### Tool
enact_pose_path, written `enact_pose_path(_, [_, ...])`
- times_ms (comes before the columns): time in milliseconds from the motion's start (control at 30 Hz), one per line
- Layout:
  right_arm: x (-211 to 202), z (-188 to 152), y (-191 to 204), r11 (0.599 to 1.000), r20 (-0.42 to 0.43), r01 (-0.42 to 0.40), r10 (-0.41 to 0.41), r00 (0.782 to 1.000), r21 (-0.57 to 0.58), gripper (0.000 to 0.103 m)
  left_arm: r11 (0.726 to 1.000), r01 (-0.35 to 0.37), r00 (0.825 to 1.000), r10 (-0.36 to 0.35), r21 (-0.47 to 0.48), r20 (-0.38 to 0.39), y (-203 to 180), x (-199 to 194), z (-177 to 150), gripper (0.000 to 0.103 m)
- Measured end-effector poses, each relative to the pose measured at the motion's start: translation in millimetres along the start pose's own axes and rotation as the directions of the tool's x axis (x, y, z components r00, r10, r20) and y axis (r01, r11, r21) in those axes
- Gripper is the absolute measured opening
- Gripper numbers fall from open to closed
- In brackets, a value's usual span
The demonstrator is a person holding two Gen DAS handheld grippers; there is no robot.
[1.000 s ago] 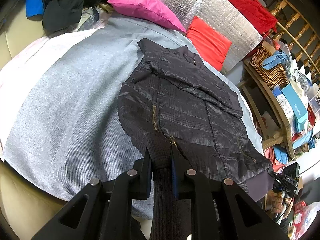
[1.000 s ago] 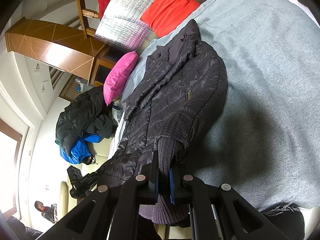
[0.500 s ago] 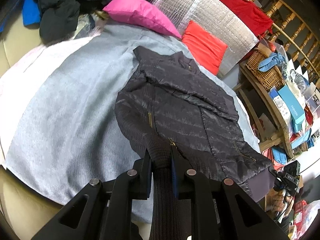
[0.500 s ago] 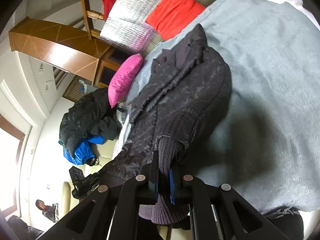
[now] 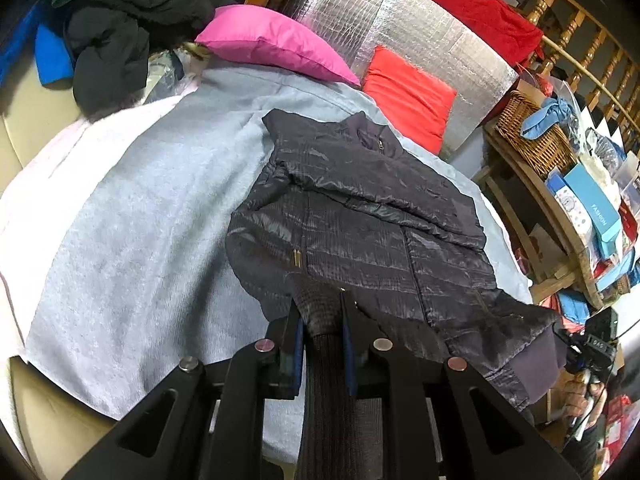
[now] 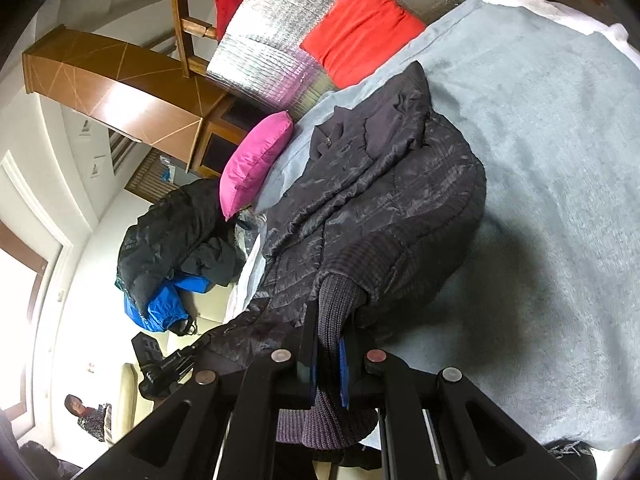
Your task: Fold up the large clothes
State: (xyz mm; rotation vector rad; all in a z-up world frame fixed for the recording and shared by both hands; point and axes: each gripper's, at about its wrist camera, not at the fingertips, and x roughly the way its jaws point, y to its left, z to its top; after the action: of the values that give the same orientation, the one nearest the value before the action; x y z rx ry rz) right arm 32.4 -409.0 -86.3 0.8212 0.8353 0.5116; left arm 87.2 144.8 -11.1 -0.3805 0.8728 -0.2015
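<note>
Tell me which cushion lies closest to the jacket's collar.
The red cushion, leaning on the silver padded sheet just beyond the black jacket collar. The pink cushion sits farther off, beside the dark clothes pile.

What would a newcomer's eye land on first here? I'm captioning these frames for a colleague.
First the dark quilted jacket spread across the grey blanket, its ribbed hem clamped in the left hand-held gripper and the right hand-held gripper. Behind it, a pink pillow and a red cushion against silver foil.

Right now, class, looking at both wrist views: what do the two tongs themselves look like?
Both the left tongs and the right tongs are matt black, built from angular linkage bars with triangular cut-outs, joined by round silver pivot pins. Their fingers carry blue inner pads.
</note>
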Motion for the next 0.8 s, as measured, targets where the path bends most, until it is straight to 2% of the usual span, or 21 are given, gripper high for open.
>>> enact_pose_path(133, [-0.2, 6.3, 7.5, 1.0, 0.012, 0.0, 0.0, 1.0, -0.004, 0.008, 1.0, -0.024, 1.0, 0.024, 0.018, 0.015, -5.3, -2.4, 3.9, 0.017])
enact_pose_path(800, [1.0, 15.8, 10.9, 0.999, 0.026, 0.033, -0.033, 0.999, -0.002, 0.008, 0.999, -0.033, 0.999, 0.032, 0.026, 0.037, -7.0, -8.5, 3.9, 0.017])
